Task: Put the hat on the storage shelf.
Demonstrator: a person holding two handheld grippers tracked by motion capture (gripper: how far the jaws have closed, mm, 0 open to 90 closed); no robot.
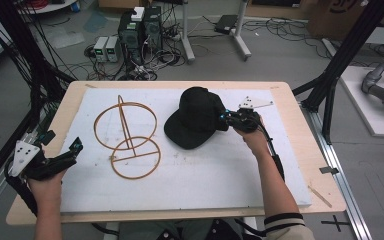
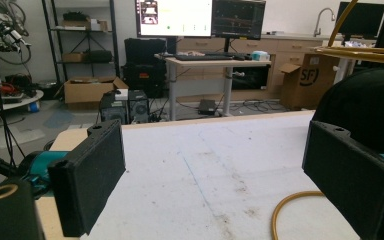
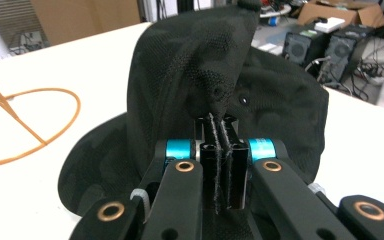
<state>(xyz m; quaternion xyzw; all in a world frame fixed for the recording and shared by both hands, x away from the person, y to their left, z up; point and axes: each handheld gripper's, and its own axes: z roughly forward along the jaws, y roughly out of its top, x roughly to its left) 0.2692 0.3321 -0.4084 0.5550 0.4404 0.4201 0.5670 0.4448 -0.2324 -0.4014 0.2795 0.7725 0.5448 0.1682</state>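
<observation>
A black cap [image 1: 198, 117] lies on the white mat [image 1: 190, 170] right of centre, brim toward me. My right gripper [image 1: 226, 117] is at the cap's right side, shut on the fabric of its crown; in the right gripper view the cap [image 3: 195, 75] bunches up where the closed jaws pinch it at the right gripper [image 3: 219, 125]. My left gripper [image 1: 75, 150] rests at the mat's left edge, open. In the left gripper view its two wide-set pads [image 2: 92, 175] have bare mat between them, midway at the left gripper [image 2: 220, 175].
A wooden wire stand [image 1: 127, 135] made of two rings and a slanted stem sits on the mat left of the cap; part of its ring [image 2: 300, 210] curves near my left gripper. Beyond the table's far edge are computers [image 1: 140, 30] and cables on the floor.
</observation>
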